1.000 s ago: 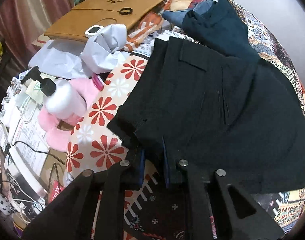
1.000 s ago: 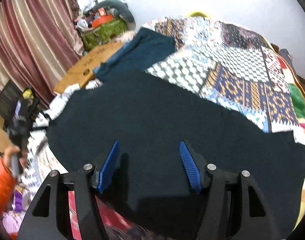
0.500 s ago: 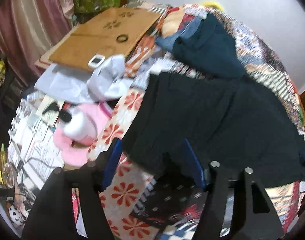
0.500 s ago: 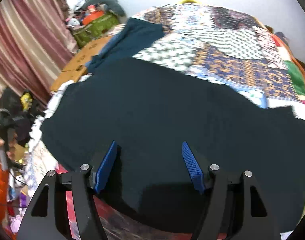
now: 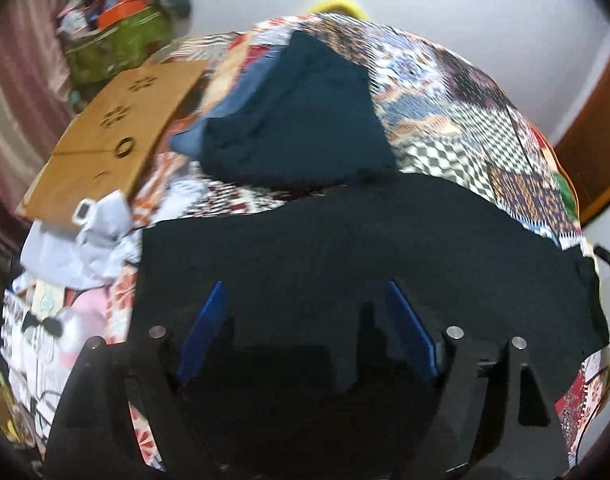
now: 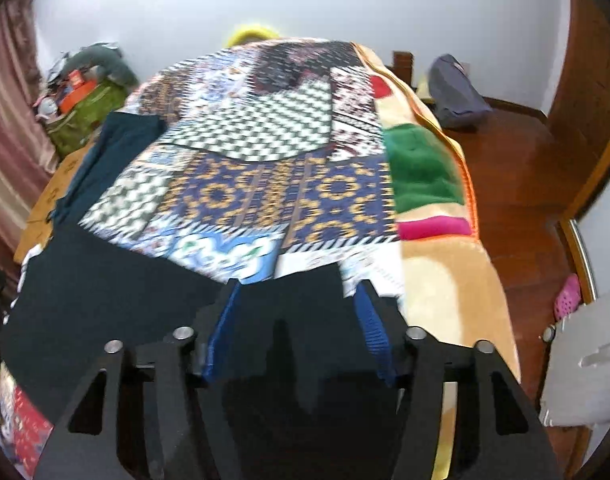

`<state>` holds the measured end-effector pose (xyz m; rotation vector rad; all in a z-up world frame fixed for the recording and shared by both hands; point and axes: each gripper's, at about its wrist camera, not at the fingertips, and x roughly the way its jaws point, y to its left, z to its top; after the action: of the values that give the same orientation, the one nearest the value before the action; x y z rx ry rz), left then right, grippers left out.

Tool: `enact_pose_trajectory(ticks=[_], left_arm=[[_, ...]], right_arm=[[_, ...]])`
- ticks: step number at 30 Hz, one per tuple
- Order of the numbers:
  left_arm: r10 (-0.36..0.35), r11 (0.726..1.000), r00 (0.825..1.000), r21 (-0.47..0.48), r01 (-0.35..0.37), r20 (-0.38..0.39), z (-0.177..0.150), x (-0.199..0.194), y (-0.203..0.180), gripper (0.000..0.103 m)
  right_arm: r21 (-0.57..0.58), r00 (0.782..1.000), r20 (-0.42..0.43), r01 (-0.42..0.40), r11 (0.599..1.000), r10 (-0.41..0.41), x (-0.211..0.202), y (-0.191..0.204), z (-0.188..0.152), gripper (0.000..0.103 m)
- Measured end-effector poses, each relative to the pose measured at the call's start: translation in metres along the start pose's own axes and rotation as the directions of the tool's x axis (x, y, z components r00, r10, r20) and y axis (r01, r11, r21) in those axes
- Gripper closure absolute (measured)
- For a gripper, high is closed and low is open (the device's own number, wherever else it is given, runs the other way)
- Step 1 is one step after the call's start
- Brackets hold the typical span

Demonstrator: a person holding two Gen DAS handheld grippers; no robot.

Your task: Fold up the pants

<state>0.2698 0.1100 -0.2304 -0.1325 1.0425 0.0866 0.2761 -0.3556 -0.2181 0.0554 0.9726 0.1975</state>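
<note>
A patchwork quilt covers the bed in a cluttered bedroom, where black pants lie spread flat along the near edge, a second dark garment bunched behind them beside a cardboard sheet. The left gripper hangs above the pants with its jaws spread, having just been opening, and nothing is caught between the blue pads. The right gripper sits over the far end of the pants, near the quilt's tan border; its jaws have just been closing, yet the pads stand apart with only cloth beneath them, so it grips nothing. The pants appear to lie as a single long band, which suggests a lengthwise fold is done. The crosswise folds that would make a compact bundle look still to come.
</note>
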Motion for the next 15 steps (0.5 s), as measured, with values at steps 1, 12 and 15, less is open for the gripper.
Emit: enact_pose_trajectory(ticks=[1, 12, 15], left_arm=[[0.001, 1.000, 1.000, 0.017, -0.001, -0.011, 0.000, 0.006, -0.007, 0.020], [0.070, 0.990, 0.997, 0.126, -0.069, -0.006, -0.016, 0.029, -0.030, 0.015], [0.061, 0.991, 0.998, 0.117, -0.060, -0.008, -0.017, 0.031, -0.028, 0.014]], right_arm=[[0.000, 1.000, -0.009, 0.004, 1.000, -0.004, 0.006, -0.002, 0.002, 0.055], [-0.154, 0.992, -0.079, 0.087, 0.984, -0.100, 0.050, 0.010, -0.002, 0.084], [-0.190, 0.992, -0.061, 0.093, 0.977, -0.106, 0.048, 0.015, -0.003, 0.092]])
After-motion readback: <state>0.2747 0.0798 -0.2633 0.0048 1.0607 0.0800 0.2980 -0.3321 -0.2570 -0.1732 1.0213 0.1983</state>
